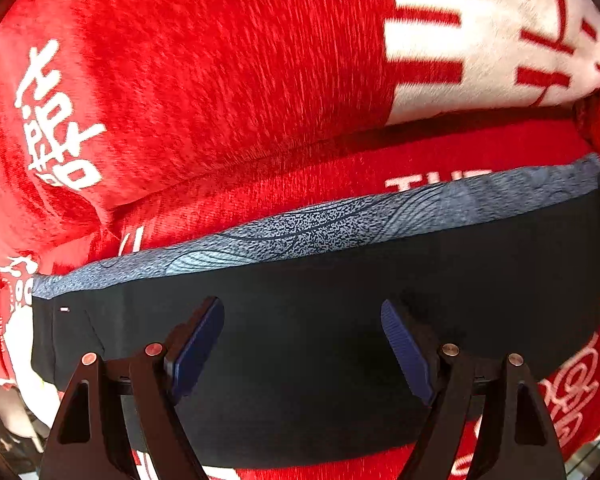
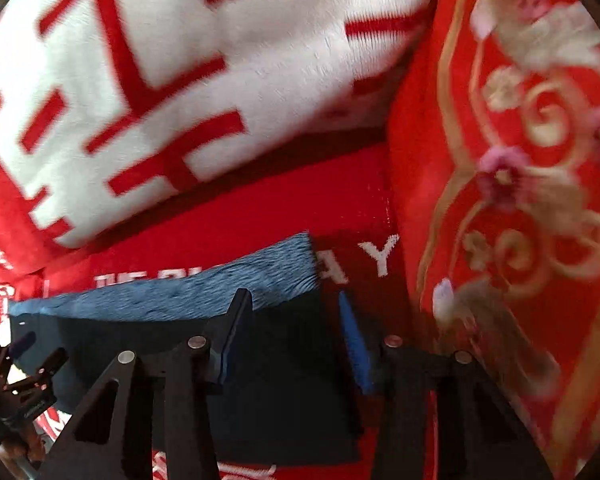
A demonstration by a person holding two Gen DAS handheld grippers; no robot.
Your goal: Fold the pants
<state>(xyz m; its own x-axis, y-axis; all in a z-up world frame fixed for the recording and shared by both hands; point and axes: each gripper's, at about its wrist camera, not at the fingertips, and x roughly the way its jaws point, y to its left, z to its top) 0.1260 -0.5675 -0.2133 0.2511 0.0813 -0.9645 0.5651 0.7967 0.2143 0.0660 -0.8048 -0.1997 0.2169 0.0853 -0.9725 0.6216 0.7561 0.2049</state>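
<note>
Folded pants point(image 1: 300, 340) lie open from above, hemmed by a pillow point(image 1: 220, 60) behind and a cushion point(image 2: 520, 160) right.

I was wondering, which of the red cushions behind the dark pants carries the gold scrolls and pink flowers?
The embroidered cushion at the far right of the right wrist view; the plush cushion beside it shows only a white patch with red strokes.

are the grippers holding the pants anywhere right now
No. Both the left gripper and the right gripper are open above the pants, gripping nothing.
</note>
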